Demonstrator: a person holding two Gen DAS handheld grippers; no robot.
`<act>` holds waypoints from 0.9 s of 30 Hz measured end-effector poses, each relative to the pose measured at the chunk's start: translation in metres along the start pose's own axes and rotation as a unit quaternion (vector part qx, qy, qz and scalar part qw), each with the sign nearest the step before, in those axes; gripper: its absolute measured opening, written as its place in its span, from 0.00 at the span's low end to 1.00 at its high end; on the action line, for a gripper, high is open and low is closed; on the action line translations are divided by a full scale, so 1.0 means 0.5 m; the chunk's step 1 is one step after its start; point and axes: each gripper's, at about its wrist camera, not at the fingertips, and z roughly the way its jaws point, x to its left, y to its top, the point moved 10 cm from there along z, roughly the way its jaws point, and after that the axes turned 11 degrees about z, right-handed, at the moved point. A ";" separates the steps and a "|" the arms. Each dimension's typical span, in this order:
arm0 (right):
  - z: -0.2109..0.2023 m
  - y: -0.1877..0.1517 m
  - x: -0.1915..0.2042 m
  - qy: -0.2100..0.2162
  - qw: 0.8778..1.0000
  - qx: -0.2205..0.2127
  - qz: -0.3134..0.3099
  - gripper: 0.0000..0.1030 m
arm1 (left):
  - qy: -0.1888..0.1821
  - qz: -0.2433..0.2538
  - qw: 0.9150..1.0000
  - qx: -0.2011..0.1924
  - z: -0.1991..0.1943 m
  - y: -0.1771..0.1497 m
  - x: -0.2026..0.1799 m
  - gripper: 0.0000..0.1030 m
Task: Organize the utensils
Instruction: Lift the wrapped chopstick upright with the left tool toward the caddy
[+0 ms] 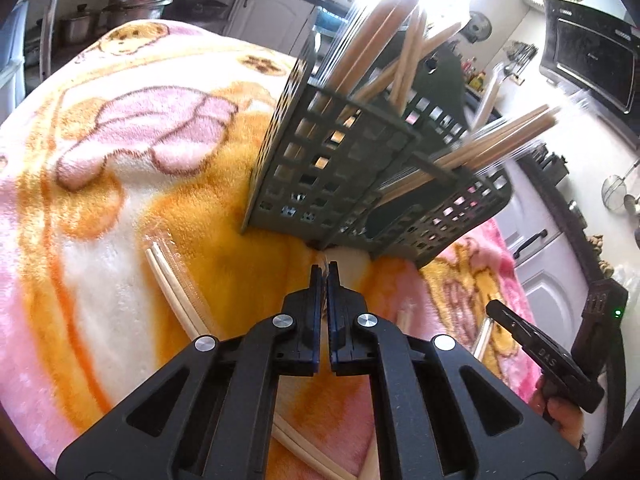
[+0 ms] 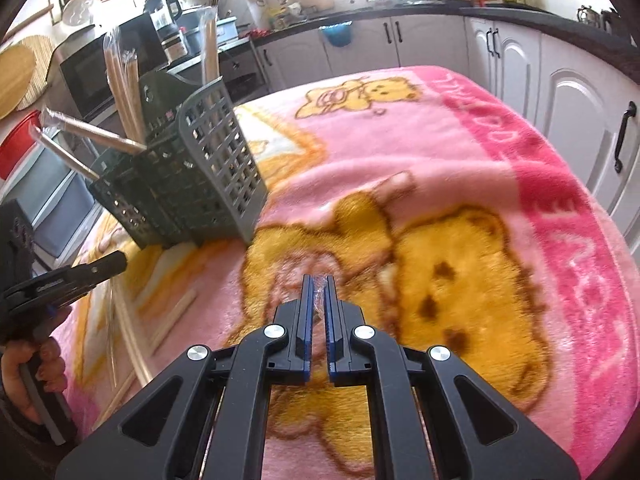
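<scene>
Left gripper (image 1: 325, 270) pinches a clear wrapper; right gripper (image 2: 319, 282) pinches crinkled clear plastic too. Grey basket (image 1: 340, 160) stands far on the blanketed bench (image 1: 120, 200), wrapped chopsticks (image 1: 368, 52) sticking out. Loose chopsticks (image 1: 176, 296) lie near-left.

Fuzzy pink-and-orange fleece blanket (image 1: 132, 184) under tool: soft, matt pile cloth.
Dark grey perforated plastic utensil caddy (image 1: 332, 168) ahead of fingertips: matt, rigid grid walls.
Pale wooden chopsticks in clear wrappers (image 1: 384, 44) standing in caddy: smooth wood, glossy film.
Loose pale chopstick pair (image 1: 176, 292) left of tool: film-wrapped.
Black plastic left gripper (image 1: 325, 276): semi-matt, bright metal pins, blue pads.
</scene>
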 end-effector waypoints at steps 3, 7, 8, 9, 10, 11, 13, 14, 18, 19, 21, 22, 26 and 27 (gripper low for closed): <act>-0.013 0.013 -0.008 -0.007 1.000 -0.014 0.000 0.05 | -0.002 0.002 1.000 -0.012 -0.019 0.011 -0.008 0.01; -0.038 0.032 -0.011 -0.009 0.999 -0.036 0.000 0.05 | -0.007 0.009 1.000 -0.028 -0.037 0.027 -0.030 0.01; -0.048 0.040 -0.010 -0.008 0.999 -0.044 -0.001 0.05 | -0.007 0.010 0.999 -0.031 -0.040 0.033 -0.034 0.01; -0.055 0.046 -0.008 -0.006 0.999 -0.051 -0.002 0.05 | -0.009 0.013 0.999 -0.037 -0.049 0.038 -0.039 0.01; -0.062 0.049 -0.005 -0.004 0.998 -0.055 -0.004 0.05 | -0.010 0.015 0.999 -0.040 -0.053 0.041 -0.044 0.01; -0.069 0.054 -0.002 -0.001 0.998 -0.059 -0.004 0.05 | -0.012 0.018 0.999 -0.046 -0.062 0.046 -0.050 0.01; -0.087 0.067 0.005 0.004 0.997 -0.074 -0.007 0.05 | -0.014 0.022 0.998 -0.054 -0.073 0.054 -0.061 0.01; -0.100 0.074 0.010 0.007 0.996 -0.084 -0.008 0.05 | -0.015 0.024 0.998 -0.059 -0.084 0.059 -0.066 0.01; -0.139 0.102 0.034 0.013 0.993 -0.118 -0.019 0.05 | -0.020 0.033 0.996 -0.079 -0.116 0.078 -0.084 0.01; -0.149 0.107 0.042 0.016 0.992 -0.124 -0.024 0.05 | -0.021 0.035 0.996 -0.082 -0.120 0.082 -0.090 0.01; -0.169 0.117 0.058 0.025 0.990 -0.136 -0.036 0.05 | -0.023 0.041 0.995 -0.091 -0.132 0.091 -0.101 0.01; -0.177 0.121 0.064 0.027 0.989 -0.141 -0.039 0.05 | -0.024 0.044 0.994 -0.095 -0.138 0.096 -0.107 0.01; -0.212 0.138 0.092 0.040 0.984 -0.163 -0.055 0.05 | -0.027 0.055 0.992 -0.108 -0.158 0.108 -0.124 0.01; -0.217 0.142 0.098 0.043 0.983 -0.166 -0.060 0.05 | -0.028 0.057 0.992 -0.111 -0.163 0.112 -0.128 0.01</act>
